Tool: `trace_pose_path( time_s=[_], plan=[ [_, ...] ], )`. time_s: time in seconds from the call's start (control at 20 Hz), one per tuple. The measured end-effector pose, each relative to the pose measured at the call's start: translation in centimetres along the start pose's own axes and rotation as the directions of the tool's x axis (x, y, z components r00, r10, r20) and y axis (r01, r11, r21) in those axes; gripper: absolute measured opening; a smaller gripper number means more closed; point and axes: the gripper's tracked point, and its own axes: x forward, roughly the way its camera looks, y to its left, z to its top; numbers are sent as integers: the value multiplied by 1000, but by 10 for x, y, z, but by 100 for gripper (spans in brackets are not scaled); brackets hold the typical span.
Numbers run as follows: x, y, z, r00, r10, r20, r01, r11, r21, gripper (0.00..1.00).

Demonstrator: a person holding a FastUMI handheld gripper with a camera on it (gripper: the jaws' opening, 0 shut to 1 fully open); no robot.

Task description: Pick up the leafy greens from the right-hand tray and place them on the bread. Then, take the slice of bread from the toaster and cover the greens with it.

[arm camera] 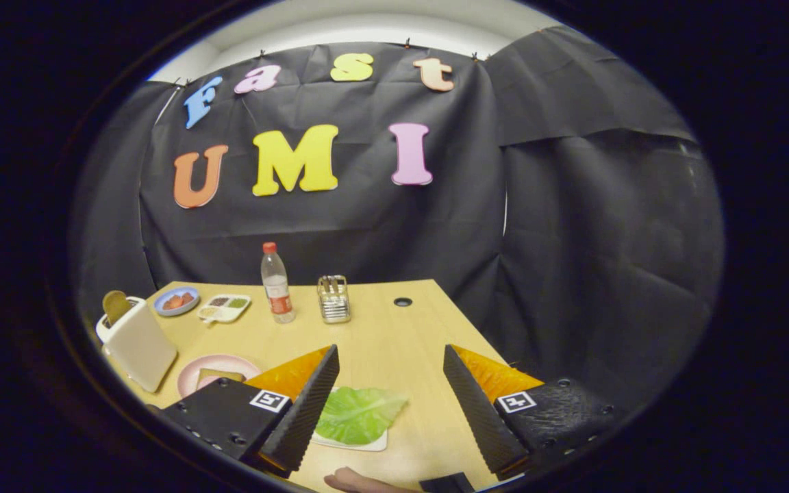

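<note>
My gripper [390,380] is open, its two ribbed black fingers spread wide above the wooden table [394,342]. A green leaf [359,413] lies on a small white tray [367,442] between the fingers, close to the left finger [305,411]. Left of that finger sits a pink plate [220,366] with a slice of bread [220,376] on it, partly hidden by the finger's mount. Further left stands a white toaster [135,342] with a brown slice [116,306] sticking up out of its slot.
Beyond the fingers, at the back of the table, stand a plastic bottle with a red cap [277,282], a metal rack [333,299], a divided white dish [224,307] and a blue bowl [176,300]. A cable hole [403,301] is nearby. A fingertip [360,481] shows at the near edge.
</note>
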Motion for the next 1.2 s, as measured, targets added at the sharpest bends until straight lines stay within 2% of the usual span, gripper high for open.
trace_pose_path(
  time_s=[0.25, 0.3, 0.45, 0.65, 0.9, 0.95, 1.1, 1.2],
  plan=[
    [62, -6, -57, 990, 11, -140, -7, 1000, 30, 95],
    [72, -3, -69, 983, 35, -179, -26, 998, 53, 95],
    [98, -4, -100, 962, 42, -271, -25, 998, 66, 95],
    [106, 3, -132, 928, 48, -368, -28, 998, 60, 97],
    [113, 7, -141, 920, 18, -392, -10, 1000, 24, 97],
    [113, 8, -142, 919, 19, -394, -12, 1000, 18, 94],
    [113, 12, -141, 916, 4, -402, -4, 1000, -1, 73],
    [113, 4, -136, 920, -53, -389, 40, 998, -41, 45]
  ],
)
